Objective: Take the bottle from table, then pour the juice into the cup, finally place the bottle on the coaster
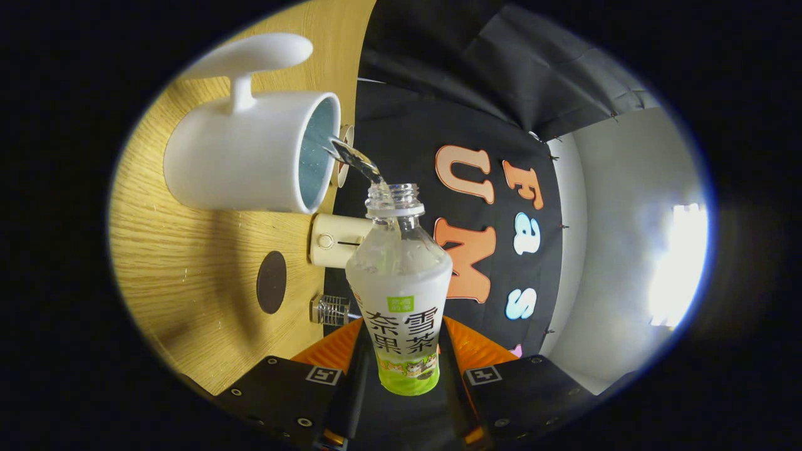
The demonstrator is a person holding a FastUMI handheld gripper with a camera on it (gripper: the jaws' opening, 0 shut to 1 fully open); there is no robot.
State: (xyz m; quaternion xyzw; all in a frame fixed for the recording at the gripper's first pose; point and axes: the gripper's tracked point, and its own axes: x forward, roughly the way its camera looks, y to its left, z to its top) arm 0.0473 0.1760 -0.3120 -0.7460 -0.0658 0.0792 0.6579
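The gripper [401, 360] has two chunky finger blocks, each with a square tag marker on top (black-and-white pattern) and small round screw heads dotted along the outer faces. Ribbed angled panels sit on the inner sides.

- My one camera rides on the gripper [401, 351] and looks forward along its two fingers, which press on the bottle [401, 294] from both sides.
- It sits very close to the bottle.
- The view is rolled on its side, so the wooden table [188, 250] stands up like a wall.
- The white cup [250, 153] is near, just beyond the bottle's mouth.
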